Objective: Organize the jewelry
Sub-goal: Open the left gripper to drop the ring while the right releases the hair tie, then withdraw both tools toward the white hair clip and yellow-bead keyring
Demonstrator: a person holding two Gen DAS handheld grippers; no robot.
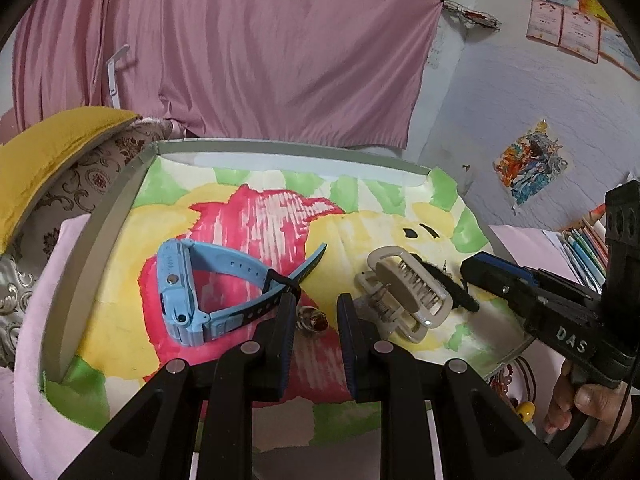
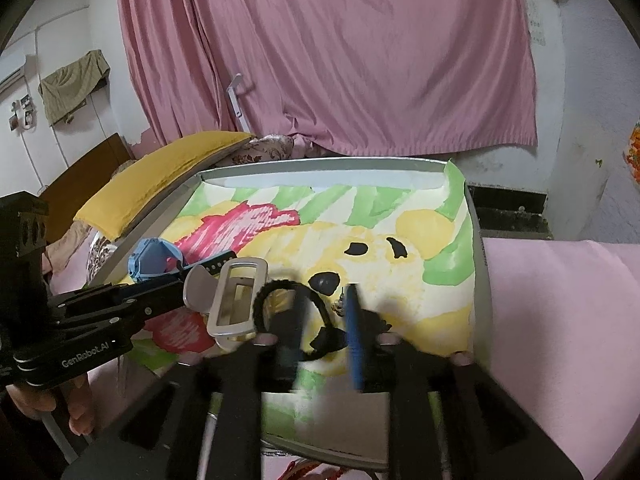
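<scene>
A shallow grey tray (image 1: pixel 100 232) lined with a painted paper holds the jewelry. A blue watch (image 1: pixel 188 292) lies at its left. A beige hair claw clip (image 1: pixel 404 292) lies at centre right, and a black scrunchie (image 1: pixel 448 280) lies beside it. A small amber-stone ring (image 1: pixel 312 322) lies between the fingers of my left gripper (image 1: pixel 316 312), which is open just above it. My right gripper (image 2: pixel 326 312) is open over the black scrunchie (image 2: pixel 280 292), blurred by motion. A small earring (image 2: pixel 340 306) lies between its fingers. The clip (image 2: pixel 236 300) and watch (image 2: pixel 152 260) show to the left.
A pink curtain hangs behind the tray. A yellow cushion (image 1: pixel 44 152) lies at the left. Pink cloth (image 2: pixel 560 320) lies at the right. Beads and hair ties (image 1: pixel 516 384) lie beside the tray's near right edge. Books (image 1: pixel 584 248) stand at the far right.
</scene>
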